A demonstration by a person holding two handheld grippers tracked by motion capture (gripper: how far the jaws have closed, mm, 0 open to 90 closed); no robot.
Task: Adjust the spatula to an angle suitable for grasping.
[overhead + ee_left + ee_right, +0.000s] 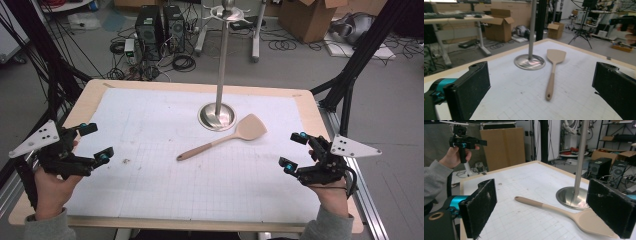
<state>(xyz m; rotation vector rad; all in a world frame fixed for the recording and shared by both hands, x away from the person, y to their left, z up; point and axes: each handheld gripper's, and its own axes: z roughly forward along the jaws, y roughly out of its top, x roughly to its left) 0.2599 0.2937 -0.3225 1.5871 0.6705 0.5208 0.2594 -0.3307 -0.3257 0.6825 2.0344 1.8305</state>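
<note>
Beige wooden spatula (pixel 222 140) is lying flat on the gridded white mat (pixel 150 120), its blade right up against the round steel base of the metal stand (pixel 217 116), just touching or overlapping the rim by the looks of it, and its handle angling away from the stand toward the person's side. That stand is my landmark for everything here.

The left gripper (pixel 95 142) hovers well to the left of the stand, off the mat's edge, jaws wide apart with nothing between them. The right gripper (pixel 294 151) sits well to the right of the stand, jaws also spread wide and empty. Neither one is touching the spatula.

Stuff I'd worry about, just guessing from how it lies:
- The blade is tucked against the stand's base, so going in at that end could bump the pole or wedge a jaw on the rim. The handle end, farther from the stand, looks like the safer grab.
- The handle is thin, round and lying flat, so a jaw could push it along the mat instead of getting around it, and it might spin or skid toward the stand.
- Grabbing near the very tip of the handle would leave the blade heavy, so it could droop or twist in the pads once lifted.
- If both come in at once they could crowd each other near the stand.
</note>
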